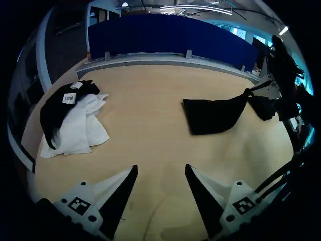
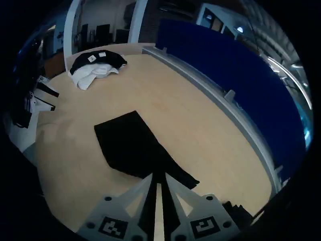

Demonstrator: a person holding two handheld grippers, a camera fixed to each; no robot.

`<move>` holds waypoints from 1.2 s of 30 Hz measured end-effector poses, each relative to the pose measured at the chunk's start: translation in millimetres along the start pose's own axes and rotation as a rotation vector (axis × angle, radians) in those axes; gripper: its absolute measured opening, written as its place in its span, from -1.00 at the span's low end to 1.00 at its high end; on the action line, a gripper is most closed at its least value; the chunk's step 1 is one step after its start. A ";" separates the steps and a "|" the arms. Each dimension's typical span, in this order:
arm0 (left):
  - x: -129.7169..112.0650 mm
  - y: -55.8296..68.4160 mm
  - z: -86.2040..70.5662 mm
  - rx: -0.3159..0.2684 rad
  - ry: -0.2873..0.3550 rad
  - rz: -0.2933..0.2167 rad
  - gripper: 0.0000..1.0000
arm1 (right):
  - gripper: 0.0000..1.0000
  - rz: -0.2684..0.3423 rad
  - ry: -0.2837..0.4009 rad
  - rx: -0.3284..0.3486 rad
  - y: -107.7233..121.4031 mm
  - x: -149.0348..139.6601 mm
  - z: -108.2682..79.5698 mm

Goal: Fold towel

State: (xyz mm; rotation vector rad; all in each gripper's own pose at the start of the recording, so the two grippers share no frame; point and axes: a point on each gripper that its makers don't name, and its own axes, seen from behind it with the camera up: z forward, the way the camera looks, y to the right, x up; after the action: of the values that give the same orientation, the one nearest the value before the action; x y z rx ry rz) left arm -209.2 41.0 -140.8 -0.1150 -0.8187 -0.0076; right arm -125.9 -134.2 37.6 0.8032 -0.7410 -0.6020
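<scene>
One black towel (image 1: 212, 114), corner up, clamped in right gripper (image 2: 159, 176) fingers. Left gripper (image 1: 160, 166) fingers apart. One cloth pile (image 1: 76, 120), left.

Office: blue desk divider screen (image 1: 168, 36) behind a wooden table (image 1: 152, 120)

The right gripper (image 2: 159, 176) pinches the black towel (image 2: 128, 144) on the table (image 2: 192, 112).

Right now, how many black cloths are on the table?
2. One black towel lies mid-table, a corner pinched in the right tongs; the other black cloth tops the white pile at the far corner. The pile may hide more.
</scene>
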 end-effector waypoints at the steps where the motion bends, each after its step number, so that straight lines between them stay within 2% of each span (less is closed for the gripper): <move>1: 0.5 -0.1 -0.7 0.000 0.002 -0.001 0.74 | -0.85 -0.006 0.003 0.004 -1.0 3.7 1.3; 11: 5.2 -5.0 -9.9 0.017 0.026 -0.015 0.74 | -0.85 -0.096 0.028 0.066 -23.4 45.7 24.1; 17: 8.1 -7.2 -17.1 0.030 0.046 -0.032 0.74 | -0.85 -0.150 0.039 0.124 -52.5 71.9 48.8; 21: 8.4 -10.4 -22.2 0.041 0.059 -0.052 0.74 | -0.86 -0.173 0.045 0.174 -80.6 85.5 69.2; 24: 5.4 -12.1 -24.7 0.046 0.062 -0.068 0.73 | -0.86 -0.172 0.038 0.212 -105.1 87.9 88.4; 30: -5.7 -18.1 -24.8 0.065 0.048 -0.081 0.74 | -0.86 -0.161 -0.003 0.288 -152.7 73.1 124.5; 36: -7.5 -20.3 -23.8 0.069 0.047 -0.088 0.74 | -0.86 -0.143 -0.049 0.314 -168.0 55.5 140.9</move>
State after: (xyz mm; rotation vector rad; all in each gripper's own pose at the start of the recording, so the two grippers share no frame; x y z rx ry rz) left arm -198.0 18.0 -160.4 -0.0140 -0.7754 -0.0651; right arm -234.8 -326.4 -11.2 1.1414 -0.8398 -0.6433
